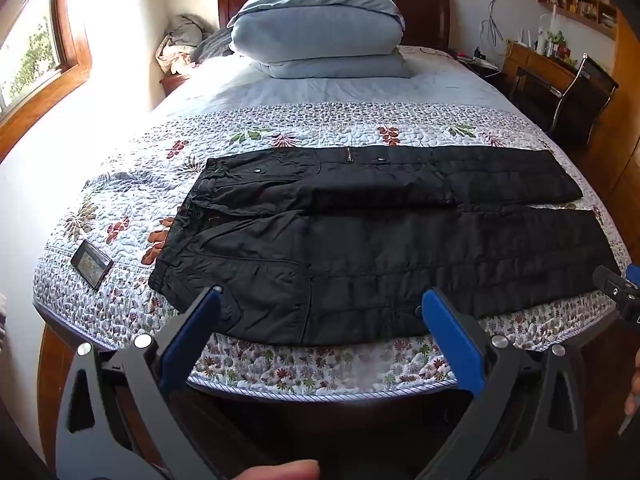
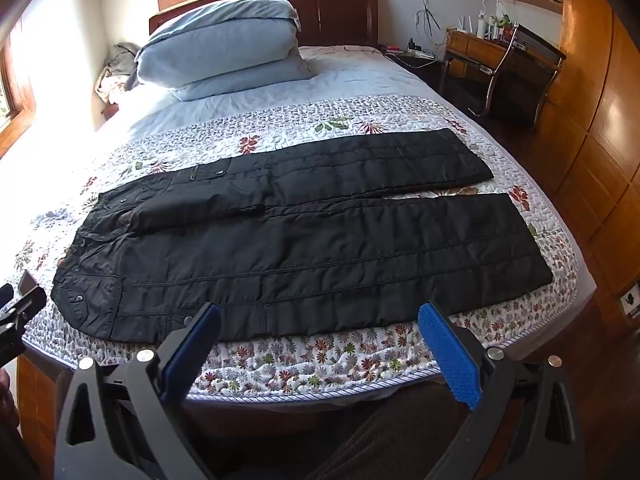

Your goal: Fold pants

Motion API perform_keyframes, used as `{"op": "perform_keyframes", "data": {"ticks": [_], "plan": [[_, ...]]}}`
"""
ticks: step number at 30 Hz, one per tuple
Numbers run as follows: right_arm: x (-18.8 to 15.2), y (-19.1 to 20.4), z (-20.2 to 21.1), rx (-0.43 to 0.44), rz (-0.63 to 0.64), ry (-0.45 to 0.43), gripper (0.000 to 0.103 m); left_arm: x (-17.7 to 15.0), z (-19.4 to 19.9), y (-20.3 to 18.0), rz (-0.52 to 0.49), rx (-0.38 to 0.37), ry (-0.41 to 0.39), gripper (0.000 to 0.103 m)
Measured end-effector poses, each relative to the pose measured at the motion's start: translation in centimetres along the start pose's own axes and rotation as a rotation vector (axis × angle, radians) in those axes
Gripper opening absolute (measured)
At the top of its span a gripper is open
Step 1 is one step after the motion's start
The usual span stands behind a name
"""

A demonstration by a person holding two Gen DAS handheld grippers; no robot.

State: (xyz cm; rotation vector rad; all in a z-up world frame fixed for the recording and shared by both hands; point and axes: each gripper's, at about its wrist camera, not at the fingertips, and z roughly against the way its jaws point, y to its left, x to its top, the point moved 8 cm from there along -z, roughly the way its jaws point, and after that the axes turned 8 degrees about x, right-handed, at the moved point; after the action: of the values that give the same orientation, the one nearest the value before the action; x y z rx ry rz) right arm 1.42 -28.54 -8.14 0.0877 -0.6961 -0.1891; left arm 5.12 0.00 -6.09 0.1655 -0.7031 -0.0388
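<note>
Both grippers' fingers [image 1: 448,336] spread over black pants [image 2: 304,248]; only left view shows the phone [image 1: 91,263].

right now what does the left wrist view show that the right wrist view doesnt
Only the left wrist view shows the whole phone lying on the quilt beyond the waistband, a window with greenery, and the right gripper at its edge.

Only the right wrist view shows the wall of wooden cabinet panels beside the bed and the left gripper at its edge.

Both show the black pants spread flat across the floral quilt, the stacked blue bedding, the desk chair, and open jaws holding nothing.
</note>
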Motion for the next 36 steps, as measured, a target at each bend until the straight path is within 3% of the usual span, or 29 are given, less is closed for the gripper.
{"op": "perform_keyframes", "data": {"ticks": [36], "plan": [[-0.2, 0.0, -0.41, -0.005, 0.005, 0.009, 0.1, 0.13, -0.07, 0.53, 0.005, 0.007, -0.006, 0.1]]}}
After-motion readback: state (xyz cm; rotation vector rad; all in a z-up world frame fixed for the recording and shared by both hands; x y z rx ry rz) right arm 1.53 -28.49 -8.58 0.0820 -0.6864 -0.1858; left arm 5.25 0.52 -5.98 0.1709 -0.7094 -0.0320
